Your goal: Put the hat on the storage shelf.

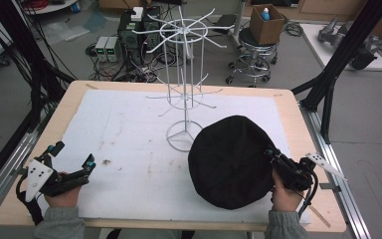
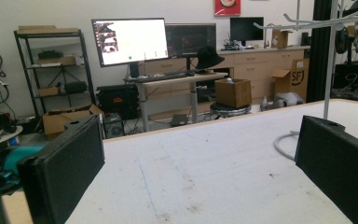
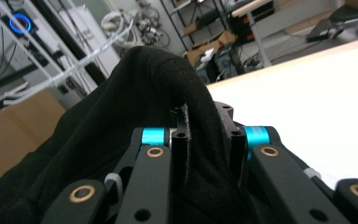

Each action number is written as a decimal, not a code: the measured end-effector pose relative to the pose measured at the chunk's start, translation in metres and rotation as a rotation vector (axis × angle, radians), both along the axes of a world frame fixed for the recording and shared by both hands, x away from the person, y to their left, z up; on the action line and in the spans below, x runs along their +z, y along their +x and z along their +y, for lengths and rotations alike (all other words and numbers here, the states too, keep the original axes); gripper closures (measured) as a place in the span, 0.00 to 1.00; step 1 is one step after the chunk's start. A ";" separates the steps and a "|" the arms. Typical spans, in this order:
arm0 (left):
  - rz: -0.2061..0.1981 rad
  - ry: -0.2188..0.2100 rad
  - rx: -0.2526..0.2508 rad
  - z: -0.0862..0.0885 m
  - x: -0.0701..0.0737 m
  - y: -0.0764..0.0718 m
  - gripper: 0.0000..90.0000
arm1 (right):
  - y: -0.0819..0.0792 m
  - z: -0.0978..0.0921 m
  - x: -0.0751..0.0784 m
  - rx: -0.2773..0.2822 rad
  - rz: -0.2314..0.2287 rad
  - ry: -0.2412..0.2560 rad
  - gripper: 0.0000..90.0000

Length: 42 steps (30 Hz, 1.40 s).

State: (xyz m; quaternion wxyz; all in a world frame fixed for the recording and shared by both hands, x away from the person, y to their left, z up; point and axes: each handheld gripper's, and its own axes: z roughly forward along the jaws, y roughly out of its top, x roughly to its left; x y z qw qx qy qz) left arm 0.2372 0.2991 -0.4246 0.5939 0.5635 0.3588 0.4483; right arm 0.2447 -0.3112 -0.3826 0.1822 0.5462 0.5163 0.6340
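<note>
A black fabric hat (image 1: 231,162) lies on the white mat (image 1: 129,149) at the right side of the table. My right gripper (image 1: 269,153) is shut on the hat's right edge; in the right gripper view the black cloth (image 3: 135,107) is pinched between the jaws and bulges up over my right gripper (image 3: 204,140). A white wire display rack (image 1: 183,74) with radiating hooks stands upright at the back middle, its ring base just left of the hat. My left gripper (image 1: 74,157) hovers open near the front left corner, nothing between its pads (image 2: 70,168).
The table's wooden border (image 1: 59,109) frames the mat. Black frame posts (image 1: 338,59) rise at the right and left. Beyond the far edge are a stool with a cardboard box (image 1: 266,22) and floor electronics. The rack's base ring (image 2: 286,142) lies ahead of the left gripper.
</note>
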 end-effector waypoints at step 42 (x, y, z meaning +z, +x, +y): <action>0.002 0.004 -0.003 -0.001 0.000 0.000 0.02 | -0.007 -0.037 0.016 -0.024 -0.074 0.243 0.88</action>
